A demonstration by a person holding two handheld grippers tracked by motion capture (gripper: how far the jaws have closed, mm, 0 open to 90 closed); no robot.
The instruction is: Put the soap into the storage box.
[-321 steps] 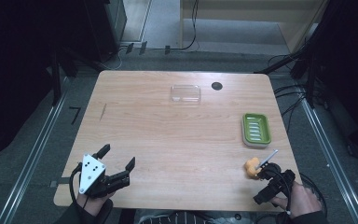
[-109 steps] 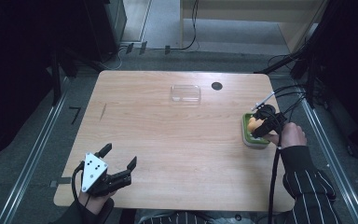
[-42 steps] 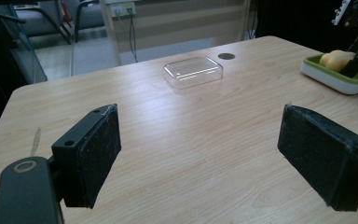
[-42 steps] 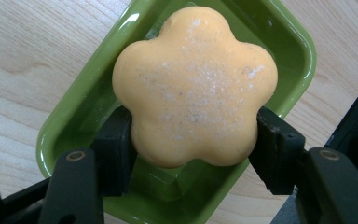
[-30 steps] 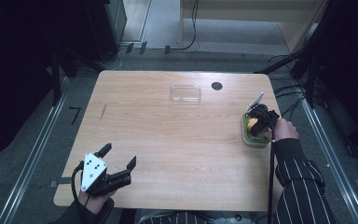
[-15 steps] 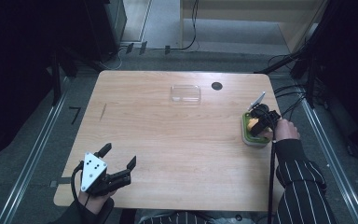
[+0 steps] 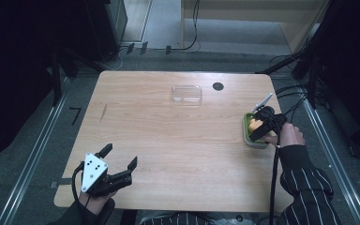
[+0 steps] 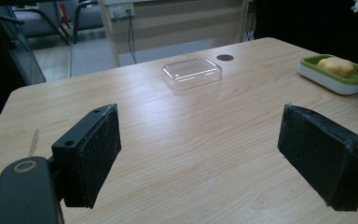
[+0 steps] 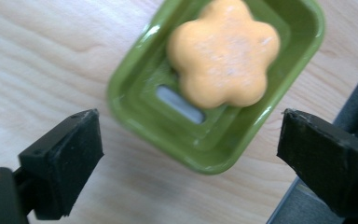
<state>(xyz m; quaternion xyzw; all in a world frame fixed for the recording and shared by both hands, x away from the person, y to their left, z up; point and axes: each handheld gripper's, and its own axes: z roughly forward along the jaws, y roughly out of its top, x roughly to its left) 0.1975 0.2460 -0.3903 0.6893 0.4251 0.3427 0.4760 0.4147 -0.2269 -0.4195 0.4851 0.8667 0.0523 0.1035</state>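
My right gripper [image 7: 261, 123] hovers just above the green dish [image 7: 254, 139] at the table's [image 7: 168, 140] right edge. Its jaws are spread wide and hold nothing. In the right gripper view, the orange soap [image 9: 223, 51], shaped like a flower, lies loose inside the dish [image 9: 135, 88], toward one end, with both black jaws standing clear of it on either side. The dish sits flat on the wood.

Ten seconds ago I was carrying that soap at the near right corner of the table; a few seconds ago it was over the dish, and in the last second my hand has barely moved. What has changed is the grip: the soap is now let go and rests in the dish. I judge the placing step done.

My left gripper [image 7: 117, 165] has stayed at the near left corner throughout, jaws wide apart and empty. From its view I see the clear lid [image 8: 192, 73] lying flat far across the table, well apart from the dish [image 8: 335, 79] with the soap [image 8: 336, 66].

Next, I would likely lift my right hand straight up so a jaw does not nudge the dish, then perhaps fetch the lid.
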